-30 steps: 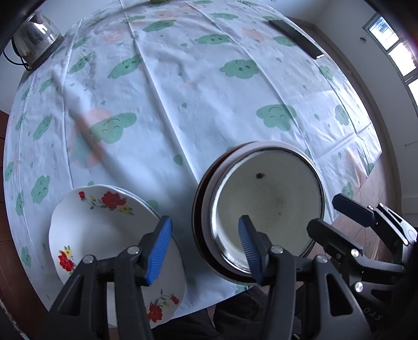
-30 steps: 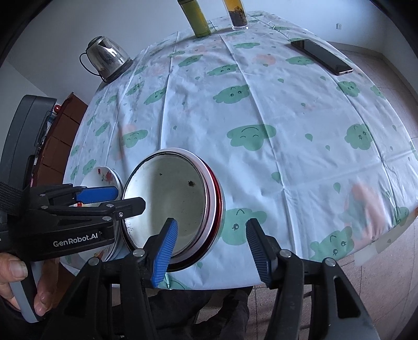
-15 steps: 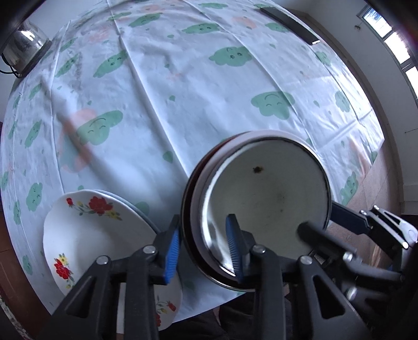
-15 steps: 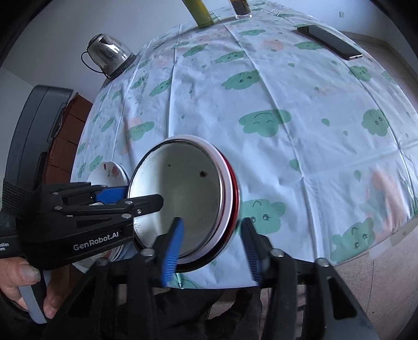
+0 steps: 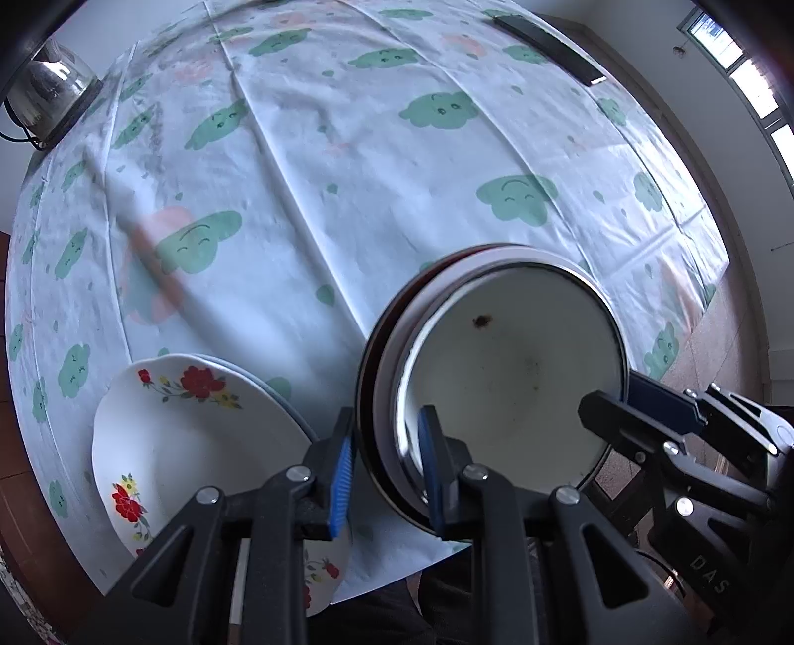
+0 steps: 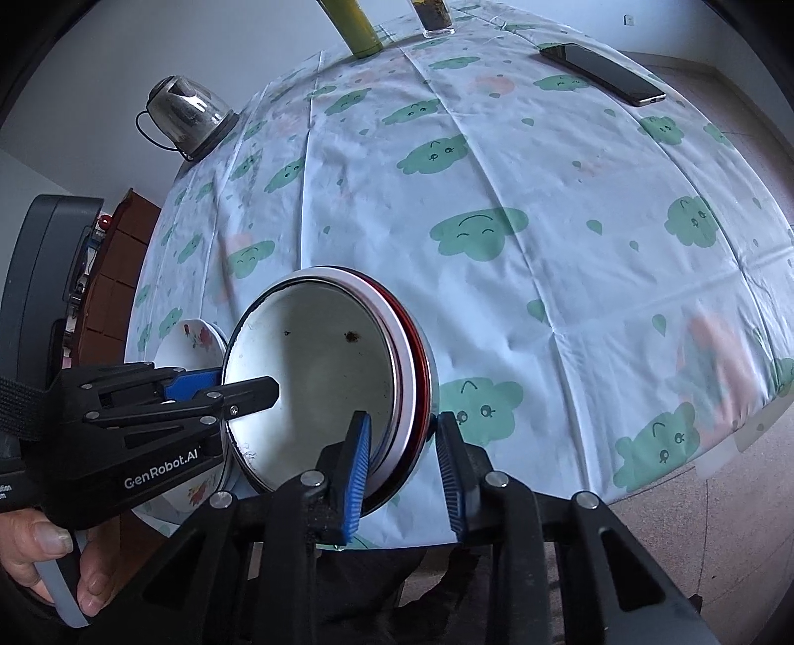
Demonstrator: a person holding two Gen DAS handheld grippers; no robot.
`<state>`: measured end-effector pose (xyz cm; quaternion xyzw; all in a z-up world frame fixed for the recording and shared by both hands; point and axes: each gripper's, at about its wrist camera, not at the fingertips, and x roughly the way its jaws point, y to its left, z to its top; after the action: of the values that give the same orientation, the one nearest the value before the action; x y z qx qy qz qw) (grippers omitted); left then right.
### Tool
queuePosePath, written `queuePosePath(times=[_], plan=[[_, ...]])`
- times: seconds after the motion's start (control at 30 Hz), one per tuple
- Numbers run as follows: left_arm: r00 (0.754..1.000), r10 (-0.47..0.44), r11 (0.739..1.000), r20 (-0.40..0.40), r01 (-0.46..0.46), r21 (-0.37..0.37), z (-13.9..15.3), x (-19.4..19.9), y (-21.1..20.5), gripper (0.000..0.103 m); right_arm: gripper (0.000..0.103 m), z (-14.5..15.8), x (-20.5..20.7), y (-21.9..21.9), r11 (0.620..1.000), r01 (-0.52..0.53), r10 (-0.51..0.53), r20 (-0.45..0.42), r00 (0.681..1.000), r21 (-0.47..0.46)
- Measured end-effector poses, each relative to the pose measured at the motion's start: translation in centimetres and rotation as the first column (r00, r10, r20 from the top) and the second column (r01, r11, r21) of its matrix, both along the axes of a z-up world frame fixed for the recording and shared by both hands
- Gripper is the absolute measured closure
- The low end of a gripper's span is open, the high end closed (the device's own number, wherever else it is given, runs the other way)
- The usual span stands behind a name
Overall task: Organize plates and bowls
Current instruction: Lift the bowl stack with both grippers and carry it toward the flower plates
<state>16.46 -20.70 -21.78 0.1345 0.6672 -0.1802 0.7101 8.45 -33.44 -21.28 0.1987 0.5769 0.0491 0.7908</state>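
Right wrist view reads "GenRobot.AI" on the left gripper point(image 6: 226, 392); "DAS" marks the right gripper point(image 5: 623, 409). The stack of bowls point(image 5: 511, 377) at the table's point(image 5: 347, 173) near edge nests a white bowl (dark speck inside). Both grippers' jaws, wide a second ago, are closing on the stack's rim, pads touching. The floral plate point(image 5: 198, 436) sits just beside.

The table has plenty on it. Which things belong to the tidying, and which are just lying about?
Part of the job:
stack of bowls
flowered plates
left tongs
right tongs

Lying about:
kettle
phone
green bottle
glass
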Motion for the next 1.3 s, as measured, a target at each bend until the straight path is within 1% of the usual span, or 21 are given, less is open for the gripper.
queuePosePath(times=[0.23,0.5,0.77,1.0,1.3], plan=[[1.000,0.006,1.000,0.001,-0.006,0.003,0.2,0.0,0.3,0.081,0.074,0.3,0.2,0.1,1.000,-0.004,0.004,0.002,1.000,-0.001],[1.000,0.015,1.000,0.008,-0.015,-0.007,1.3,-0.1,1.0,0.081,0.074,1.1,0.4,0.1,1.000,-0.017,0.017,0.009,1.000,0.000],[0.999,0.017,1.000,0.048,-0.017,-0.010,3.1,-0.5,1.0,0.081,0.074,1.7,0.1,0.3,1.000,-0.031,0.031,0.017,0.999,0.001],[0.998,0.033,0.999,0.056,-0.032,-0.017,3.6,-0.8,1.5,0.081,0.074,2.6,0.0,0.6,0.999,-0.039,0.039,0.036,0.999,-0.001],[0.995,0.073,0.997,0.074,-0.071,-0.025,4.5,-1.2,3.1,0.081,0.074,3.9,0.1,1.8,0.997,-0.073,0.073,0.063,0.995,-0.005]])
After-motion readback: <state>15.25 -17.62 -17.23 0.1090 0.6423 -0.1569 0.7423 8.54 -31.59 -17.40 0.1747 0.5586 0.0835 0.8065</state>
